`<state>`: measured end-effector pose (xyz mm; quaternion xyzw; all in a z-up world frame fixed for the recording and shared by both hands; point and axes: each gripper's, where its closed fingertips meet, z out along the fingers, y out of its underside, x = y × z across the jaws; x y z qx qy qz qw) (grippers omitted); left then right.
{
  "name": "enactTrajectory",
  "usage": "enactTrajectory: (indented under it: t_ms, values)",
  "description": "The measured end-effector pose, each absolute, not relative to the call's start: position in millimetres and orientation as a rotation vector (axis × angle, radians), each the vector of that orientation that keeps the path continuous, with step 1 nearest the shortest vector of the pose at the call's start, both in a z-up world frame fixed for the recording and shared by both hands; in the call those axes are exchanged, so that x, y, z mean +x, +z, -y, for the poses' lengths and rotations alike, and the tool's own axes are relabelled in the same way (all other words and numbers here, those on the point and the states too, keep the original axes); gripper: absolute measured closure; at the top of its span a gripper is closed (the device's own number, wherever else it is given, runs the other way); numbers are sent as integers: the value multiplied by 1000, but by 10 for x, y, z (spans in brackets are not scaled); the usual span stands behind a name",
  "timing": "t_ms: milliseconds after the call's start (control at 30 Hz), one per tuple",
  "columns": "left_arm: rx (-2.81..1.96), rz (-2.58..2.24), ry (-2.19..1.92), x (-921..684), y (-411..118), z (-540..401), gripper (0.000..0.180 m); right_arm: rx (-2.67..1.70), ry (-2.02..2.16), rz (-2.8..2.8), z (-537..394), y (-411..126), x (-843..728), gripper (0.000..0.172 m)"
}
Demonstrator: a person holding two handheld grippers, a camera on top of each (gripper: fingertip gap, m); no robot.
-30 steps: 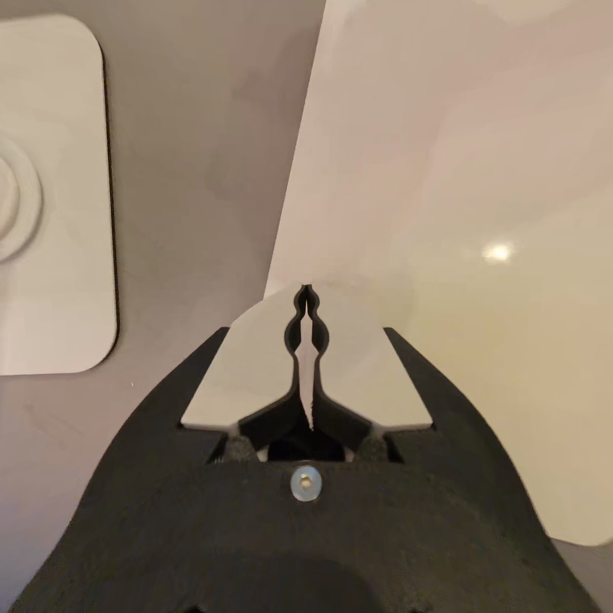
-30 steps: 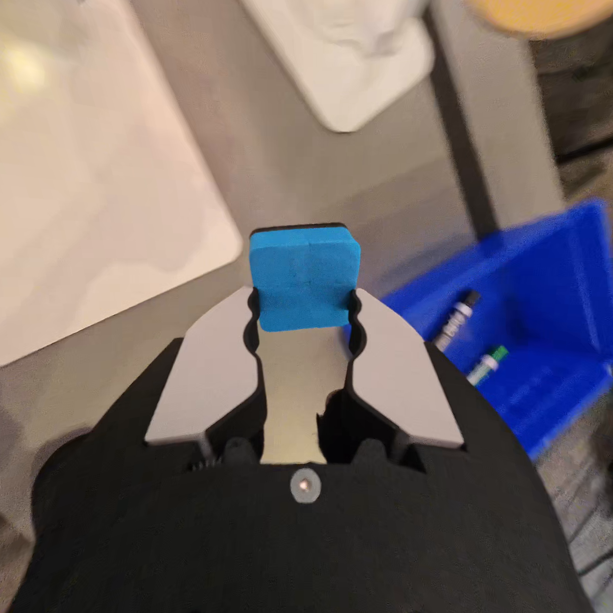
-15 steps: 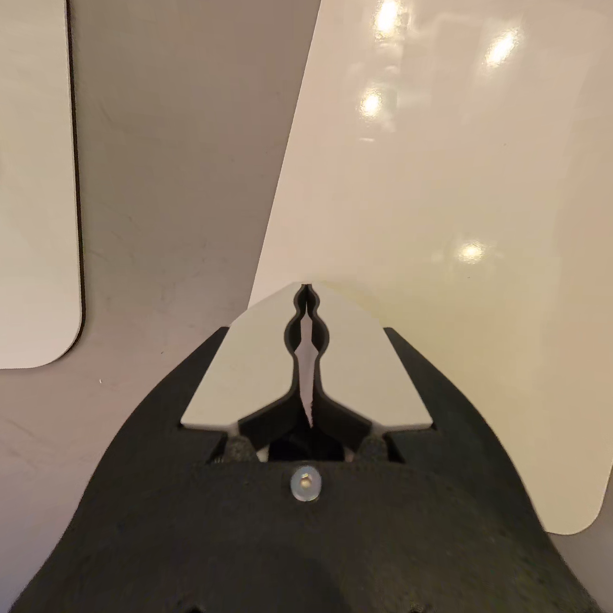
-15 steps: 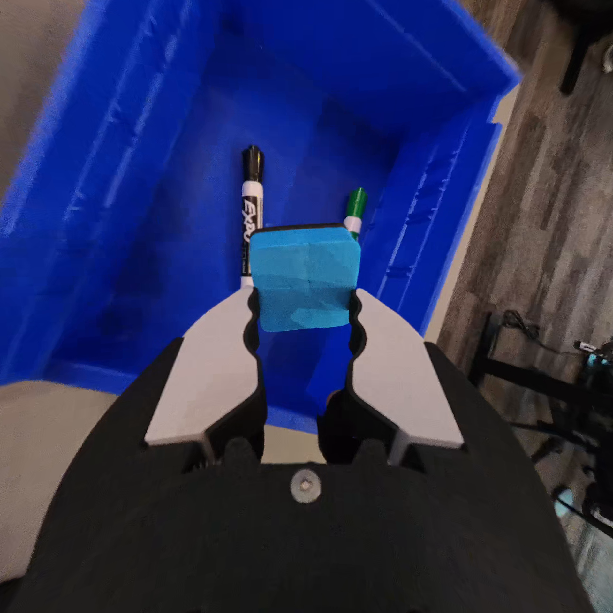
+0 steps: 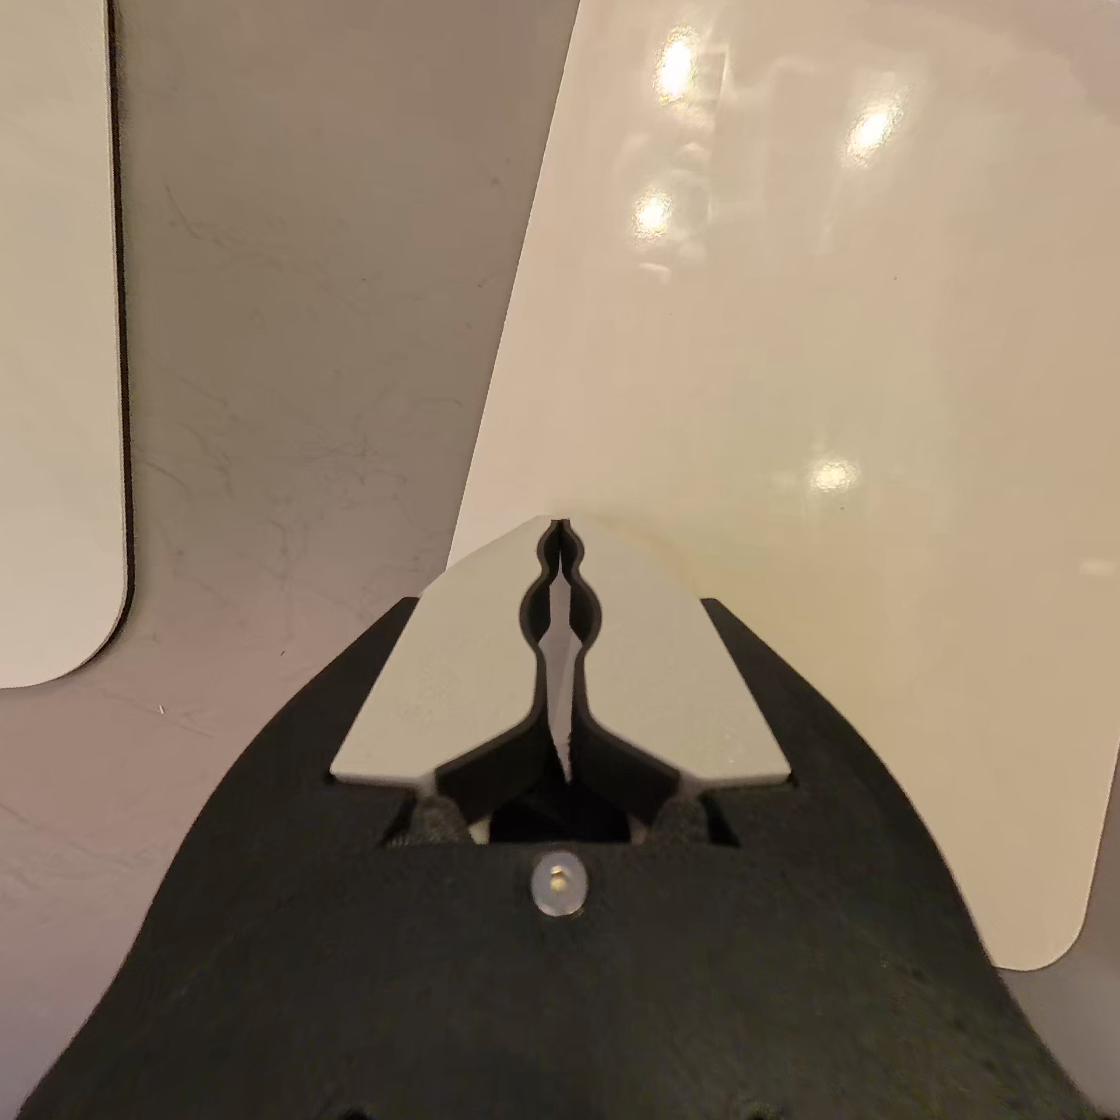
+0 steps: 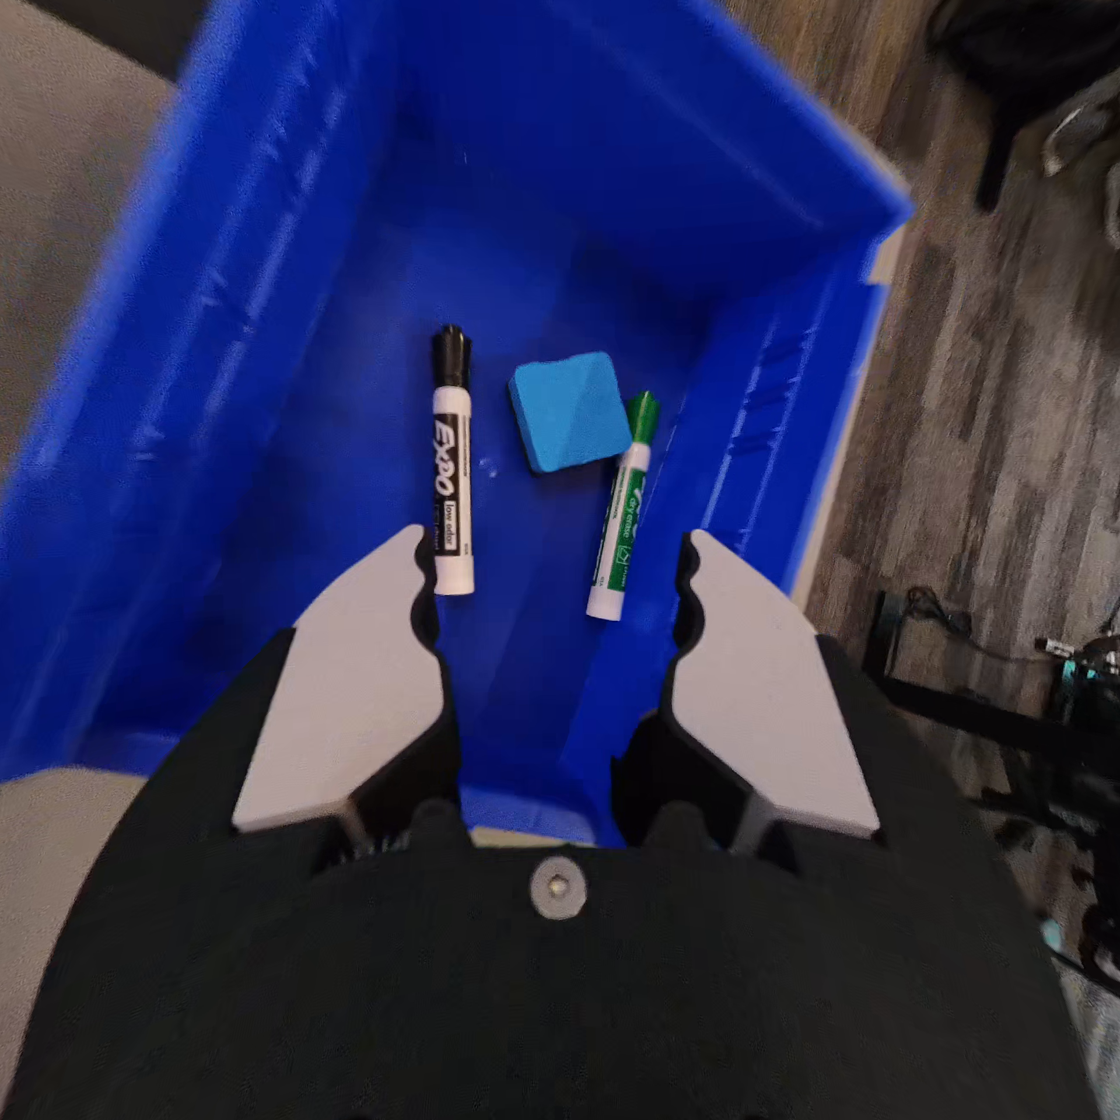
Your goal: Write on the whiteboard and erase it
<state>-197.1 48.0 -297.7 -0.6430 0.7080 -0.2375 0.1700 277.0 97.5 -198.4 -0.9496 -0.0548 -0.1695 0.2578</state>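
Lying loose in the blue plastic bin [image 6: 242, 363], the blue foam eraser [image 6: 566, 412] has just left the right gripper [image 6: 554, 563], whose fingers now gape wide. Left gripper [image 5: 560, 524] stays pinched empty over the wiped glossy whiteboard [image 5: 848, 363]; the task looks finished.

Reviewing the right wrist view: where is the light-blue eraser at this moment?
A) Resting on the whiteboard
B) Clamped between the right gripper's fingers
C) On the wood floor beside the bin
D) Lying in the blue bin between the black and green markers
D: the eraser lies on the floor of the blue bin, between the black marker and green marker, clear of the right gripper, whose fingers are spread.
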Motion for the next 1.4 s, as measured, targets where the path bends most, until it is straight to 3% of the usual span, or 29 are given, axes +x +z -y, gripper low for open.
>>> enactTrajectory:
  t_ms: [300,533,767,833,933,1067,1267,1400]
  values:
    - [-1817,-1992,-748,-1935,-2973,-475,180,-2240,-562,264,-614,-1179,2363,99]
    - [-1778,-2004,-729,-1923,-2946,-499,180,-1876,-601,239,-852,-550,2402,104]
    - [-1642,-1802,-756,-1915,-2431,-777,177,-1903,-787,19,-814,-824,3252,95]
    - [-1631,-1736,-765,-1983,-2265,-901,175,-1889,-860,-10,-706,-898,3456,115]
    - [-1628,-1658,-792,-2171,-1912,-1035,168,-1933,-875,-49,-566,-1031,3654,119]
    - [-1625,-1459,-625,-2660,-1417,-1463,163,-2193,-728,-56,-446,-1411,3739,88]
    - [-1714,-981,-315,-3945,-950,-2189,146,-2301,-657,-68,-261,-1740,3802,90]
    - [-1843,-728,-151,-4797,-1117,-2551,132,-2342,-609,-75,-177,-1908,3797,99]
